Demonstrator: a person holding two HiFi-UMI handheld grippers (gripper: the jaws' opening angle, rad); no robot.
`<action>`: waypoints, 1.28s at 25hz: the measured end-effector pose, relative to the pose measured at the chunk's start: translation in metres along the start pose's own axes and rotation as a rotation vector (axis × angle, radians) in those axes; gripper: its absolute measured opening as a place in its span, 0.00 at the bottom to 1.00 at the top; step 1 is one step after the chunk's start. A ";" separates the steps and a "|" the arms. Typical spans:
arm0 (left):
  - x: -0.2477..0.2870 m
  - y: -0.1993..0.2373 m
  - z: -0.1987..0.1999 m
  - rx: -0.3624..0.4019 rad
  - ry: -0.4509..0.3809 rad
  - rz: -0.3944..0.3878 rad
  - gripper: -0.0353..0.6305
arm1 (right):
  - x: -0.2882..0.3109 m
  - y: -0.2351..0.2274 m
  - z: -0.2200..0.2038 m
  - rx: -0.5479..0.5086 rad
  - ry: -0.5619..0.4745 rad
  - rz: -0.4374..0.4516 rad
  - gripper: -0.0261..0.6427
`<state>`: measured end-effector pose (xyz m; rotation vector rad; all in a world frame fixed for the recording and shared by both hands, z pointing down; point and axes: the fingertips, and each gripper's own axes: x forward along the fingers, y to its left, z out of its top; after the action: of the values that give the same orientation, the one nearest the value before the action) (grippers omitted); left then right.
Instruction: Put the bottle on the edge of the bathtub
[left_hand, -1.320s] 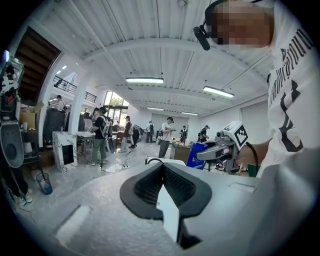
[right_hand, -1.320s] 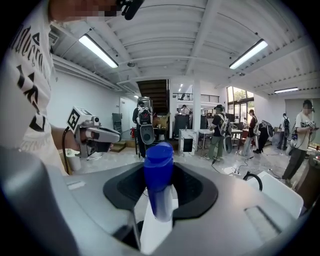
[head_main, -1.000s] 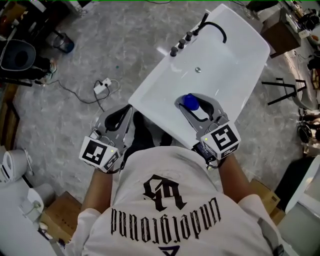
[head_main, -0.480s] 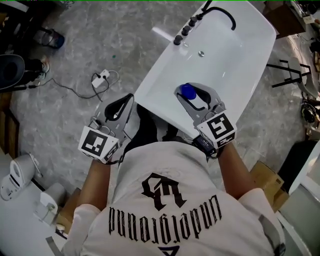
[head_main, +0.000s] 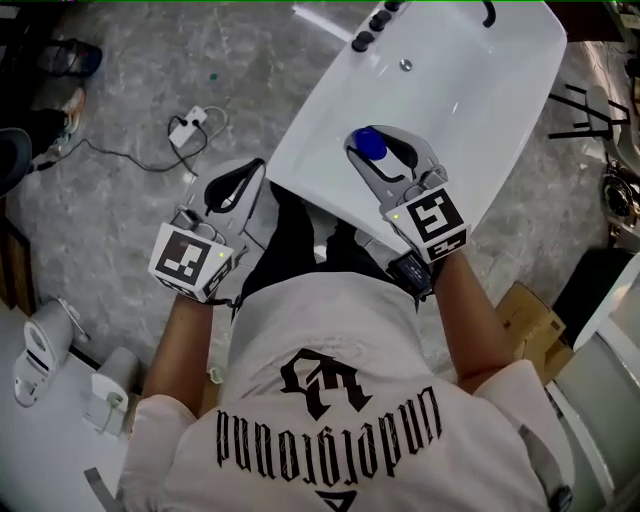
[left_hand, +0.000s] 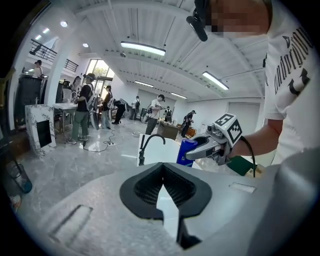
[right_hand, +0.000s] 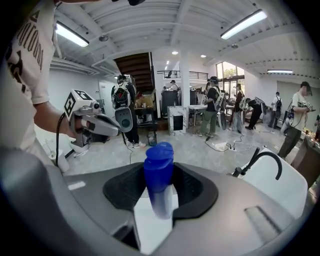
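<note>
Floor (head_main: 120, 200): grey and marbled; a white power strip (head_main: 185, 128) with its cable is seen lying on it, well apart from the bathtub's left side.
Bathtub (head_main: 480, 90): white, seen from above with one end nearest the person; black tap knobs (head_main: 362, 43) are set on its far left edge.
Person (head_main: 330, 400): white printed shirt; one gripper is held in each hand.
Right gripper (head_main: 378, 150): held over the near end of the bathtub, jaws closed onto the bottle.
Left gripper (head_main: 250, 178): held off the bathtub's near left corner, over the floor; jaw tips are brought together, nothing between them.
Bottle (head_main: 369, 146): blue, cap uppermost, held upright between the right gripper's jaws above the bathtub's near end; contact with the edge cannot be told.
</note>
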<state>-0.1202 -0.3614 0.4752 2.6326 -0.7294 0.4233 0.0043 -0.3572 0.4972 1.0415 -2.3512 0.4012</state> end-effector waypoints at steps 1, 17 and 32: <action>0.005 0.004 -0.003 -0.002 0.006 -0.007 0.06 | 0.008 -0.002 -0.004 0.003 0.006 0.002 0.27; 0.071 0.070 -0.091 -0.040 0.118 -0.059 0.06 | 0.139 -0.029 -0.099 0.015 0.123 0.038 0.27; 0.096 0.079 -0.139 -0.060 0.179 -0.091 0.06 | 0.196 -0.040 -0.162 -0.039 0.208 0.034 0.27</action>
<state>-0.1093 -0.4057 0.6560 2.5200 -0.5545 0.5919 -0.0195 -0.4248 0.7447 0.8975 -2.1846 0.4519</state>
